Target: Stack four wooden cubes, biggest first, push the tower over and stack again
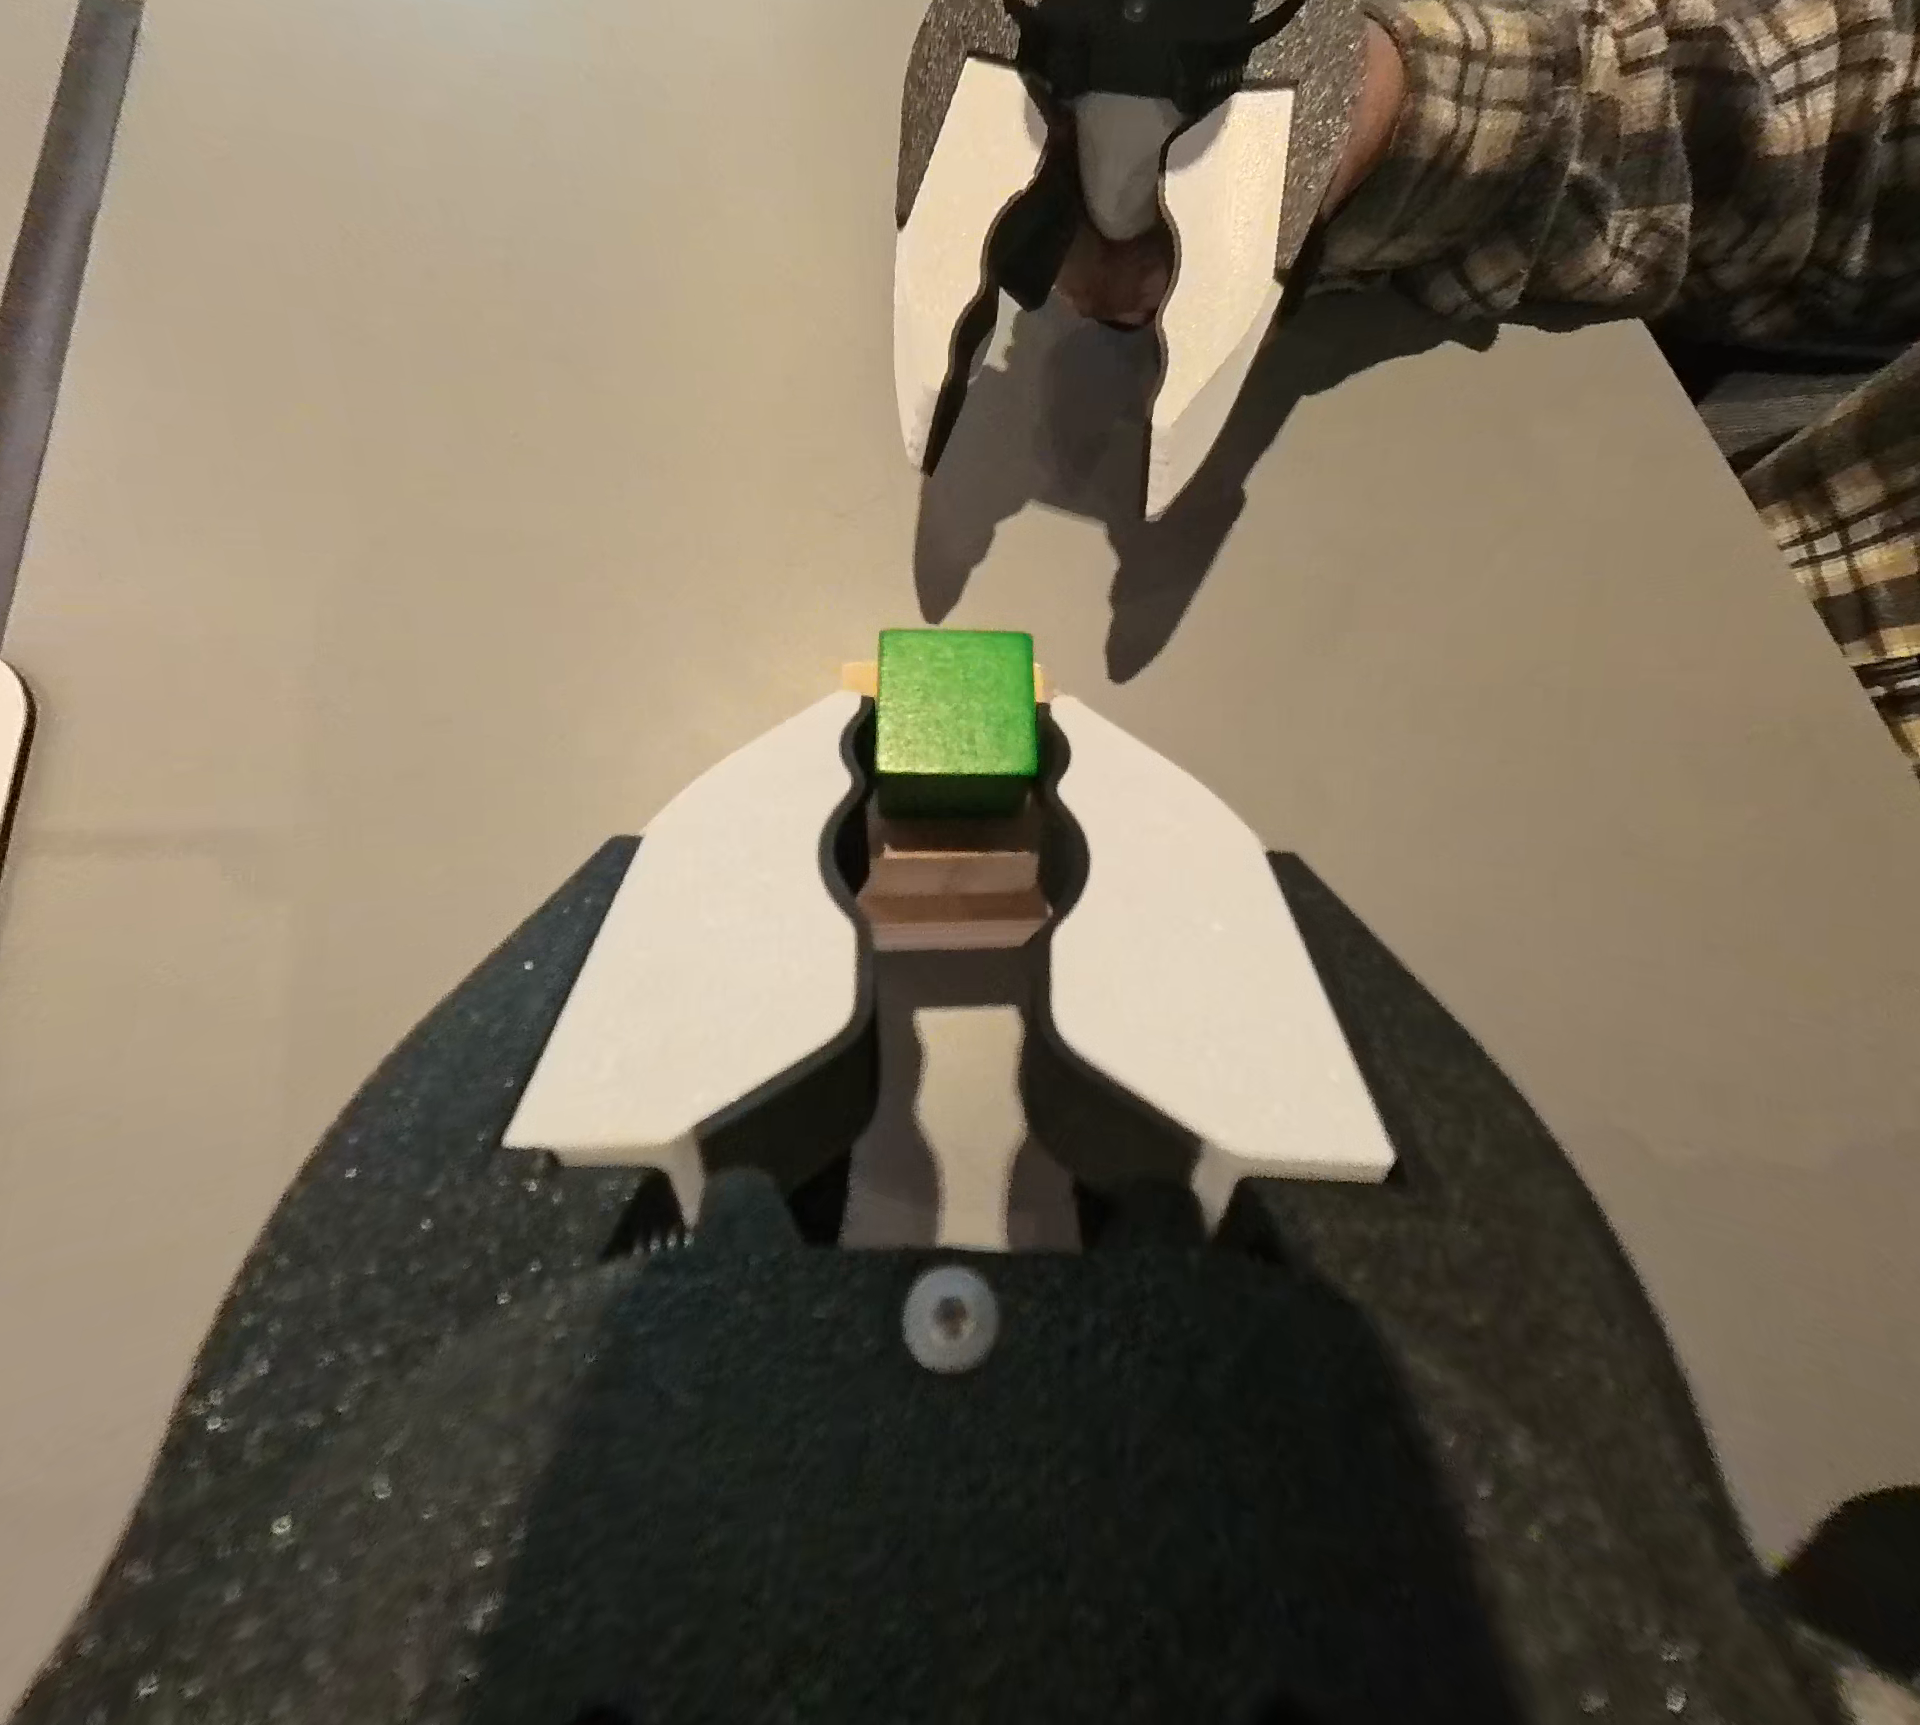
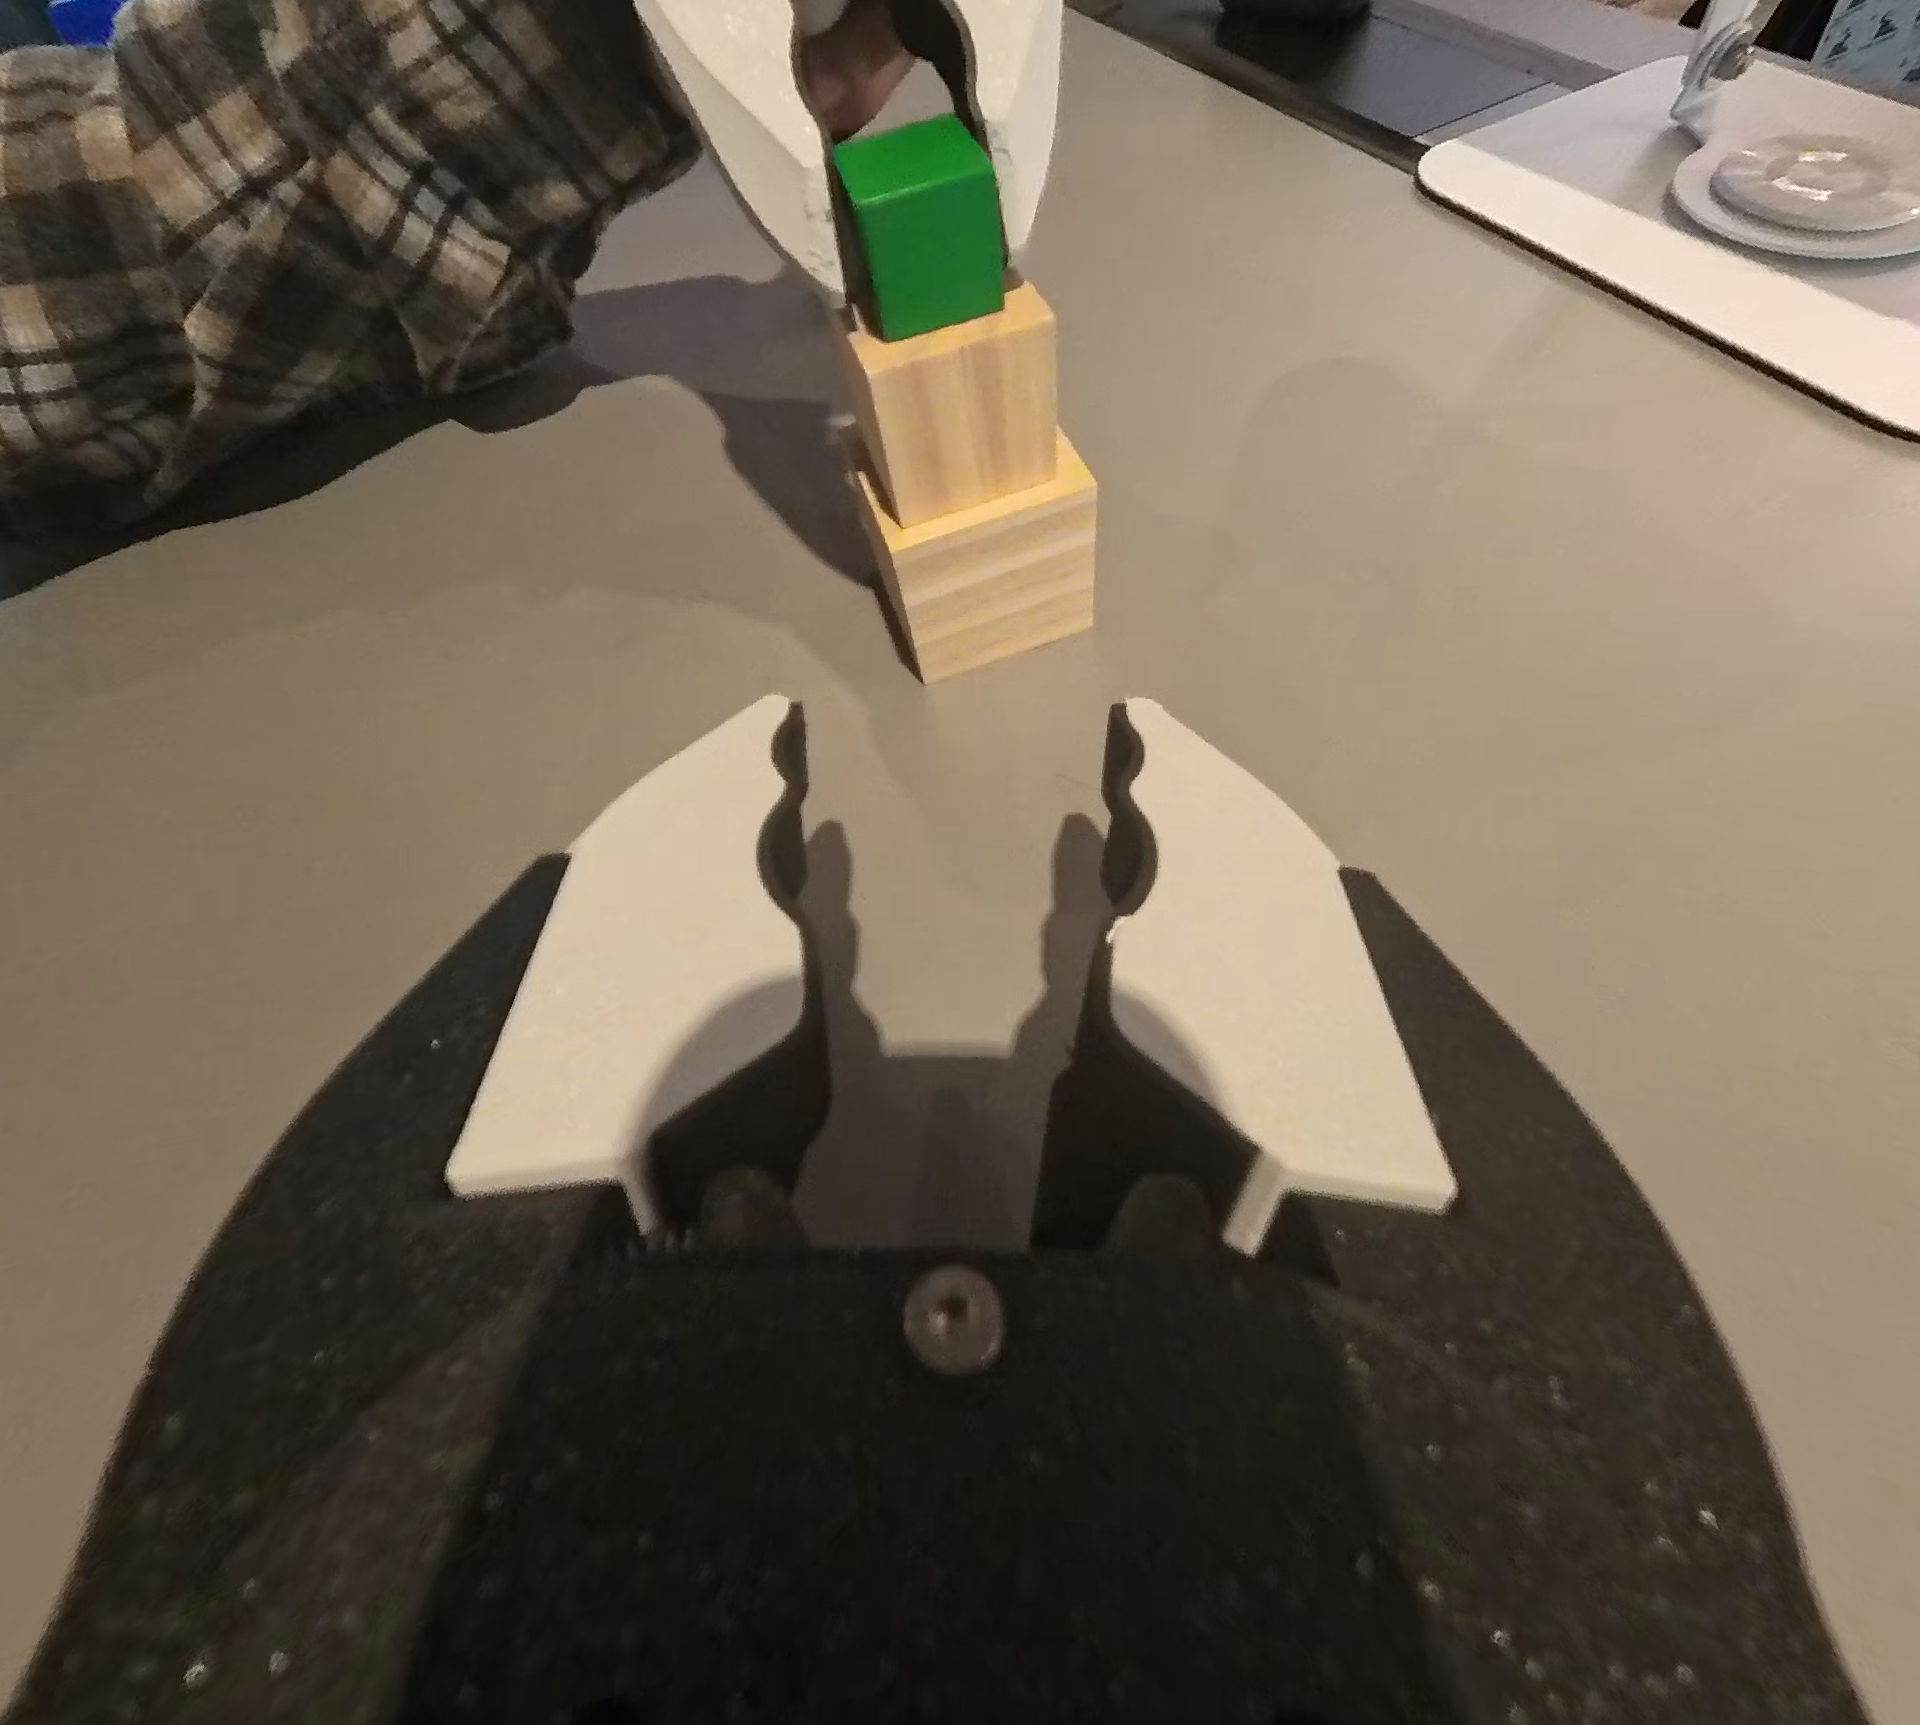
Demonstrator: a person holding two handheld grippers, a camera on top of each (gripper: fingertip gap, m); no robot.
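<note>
A grey worktop [image 2: 1455, 636] carries a small tower: a large pale wooden cube [image 2: 987, 579] at the bottom, a smaller pale cube [image 2: 961, 408] on it, and a green cube [image 2: 920, 226] on top. The left gripper [image 1: 951, 719] reaches down from above, jaws closed on the green cube, seemingly seating it squarely. The right gripper [image 2: 956, 719] waits just in front of the tower, jaws open and empty.

- The left wrist view looks steeply down from close above the green cube [image 1: 957, 719].
- The right wrist view looks low across the table [image 2: 1455, 636], a little farther back.
- Both views share the cube tower.
</note>
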